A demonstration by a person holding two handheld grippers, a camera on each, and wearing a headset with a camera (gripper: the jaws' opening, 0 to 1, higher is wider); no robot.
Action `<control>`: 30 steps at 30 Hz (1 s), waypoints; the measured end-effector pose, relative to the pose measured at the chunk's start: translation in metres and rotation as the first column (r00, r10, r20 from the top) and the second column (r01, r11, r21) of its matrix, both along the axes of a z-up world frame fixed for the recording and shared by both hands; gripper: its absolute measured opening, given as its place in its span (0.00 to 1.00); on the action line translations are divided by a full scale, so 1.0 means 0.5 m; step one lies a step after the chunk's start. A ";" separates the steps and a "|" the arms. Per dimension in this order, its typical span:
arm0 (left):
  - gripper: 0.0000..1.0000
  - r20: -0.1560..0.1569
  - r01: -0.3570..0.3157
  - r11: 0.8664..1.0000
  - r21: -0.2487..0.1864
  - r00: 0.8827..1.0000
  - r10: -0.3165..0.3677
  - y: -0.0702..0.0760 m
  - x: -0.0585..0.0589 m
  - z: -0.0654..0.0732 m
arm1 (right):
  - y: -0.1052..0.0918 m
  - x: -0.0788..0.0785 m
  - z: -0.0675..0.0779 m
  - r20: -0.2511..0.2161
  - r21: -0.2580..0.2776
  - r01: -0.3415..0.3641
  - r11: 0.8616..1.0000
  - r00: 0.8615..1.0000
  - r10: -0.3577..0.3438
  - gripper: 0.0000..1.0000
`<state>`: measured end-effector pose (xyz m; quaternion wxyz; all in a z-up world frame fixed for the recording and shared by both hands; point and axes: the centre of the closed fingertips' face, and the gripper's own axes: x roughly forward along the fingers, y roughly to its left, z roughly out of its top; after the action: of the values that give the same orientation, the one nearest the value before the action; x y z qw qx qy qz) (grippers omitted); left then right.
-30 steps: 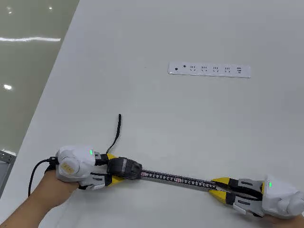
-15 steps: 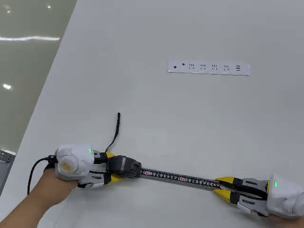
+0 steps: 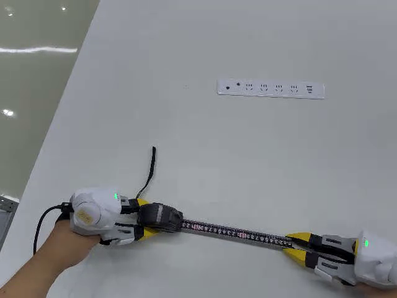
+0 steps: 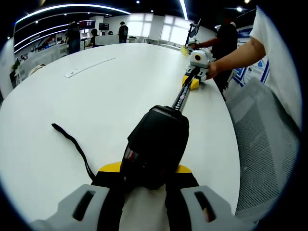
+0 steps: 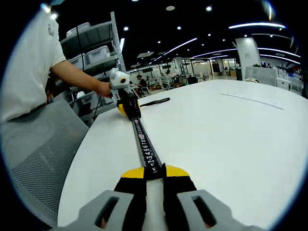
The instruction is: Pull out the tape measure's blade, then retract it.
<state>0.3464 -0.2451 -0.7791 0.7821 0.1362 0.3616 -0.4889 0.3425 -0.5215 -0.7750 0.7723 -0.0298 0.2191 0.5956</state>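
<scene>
Tape measure (image 3: 160,217) is lying drawn out along the near edge of the white table (image 3: 217,149). Its long axis is running left to right in the head view and slanting a little toward me on the right side. Its black case (image 4: 155,144) is sitting at the left end with the mouth facing right. The blade (image 3: 232,233) is running out of that mouth in a straight line, numbers facing up, toward my right claw (image 3: 296,246).

I am gripping the case with my left claw (image 3: 147,218). The two yellow-tipped jaws are clenched on its sides, so in the left gripper view the case is sticking straight forward from between them, along the claw's own line. My right claw is pinching the far end of the blade, with the jaws pressed onto it from either side. In the right gripper view the blade is leading straight away from the tips and back to the case. The tape measure is stretching between the two claws, which are facing each other and standing well apart.

The blade is running low along the table; whether it is touching the surface I cannot tell. A black wrist strap (image 3: 151,167) is trailing from the case, lying on the table and curving away from me. A white power strip (image 3: 270,89) is lying farther back on the table, well apart from the claws.
</scene>
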 end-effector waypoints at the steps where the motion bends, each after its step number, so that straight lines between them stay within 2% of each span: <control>1: 0.29 -0.001 -0.001 1.000 0.000 1.000 0.001 0.000 0.000 0.000 | -0.002 0.000 -0.001 -0.001 -0.001 0.002 1.000 1.000 -0.002 0.10; 10: 0.29 -0.002 -0.002 1.000 0.002 1.000 0.002 0.000 0.000 -0.001 | -0.015 0.001 -0.002 -0.001 0.002 0.018 1.000 1.000 -0.018 0.10; 13: 0.29 0.001 -0.001 1.000 0.005 1.000 0.001 0.000 0.000 -0.001 | -0.016 -0.006 0.003 -0.021 0.011 0.016 1.000 1.000 -0.016 0.10; 20: 0.29 0.004 0.004 1.000 0.009 1.000 -0.004 -0.001 0.000 0.000 | -0.015 -0.006 0.004 -0.011 0.012 0.023 1.000 1.000 -0.023 0.11; 23: 0.29 0.004 0.004 1.000 0.010 1.000 -0.004 -0.001 0.000 0.000 | -0.013 -0.006 0.009 -0.016 0.014 0.024 1.000 1.000 -0.024 0.11; 25: 0.29 0.004 0.003 1.000 0.009 1.000 -0.003 -0.001 -0.001 0.000 | -0.013 -0.005 0.009 -0.040 0.024 0.035 0.999 0.999 -0.034 0.11; 30: 0.30 0.011 0.015 1.000 0.019 1.000 -0.015 -0.001 -0.001 -0.001 | -0.012 -0.010 0.006 -0.028 0.009 0.014 1.000 1.000 -0.013 0.12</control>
<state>0.3458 -0.2456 -0.7795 0.7789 0.1490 0.3610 -0.4907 0.3375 -0.5276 -0.7722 0.7732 -0.0162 0.2274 0.5918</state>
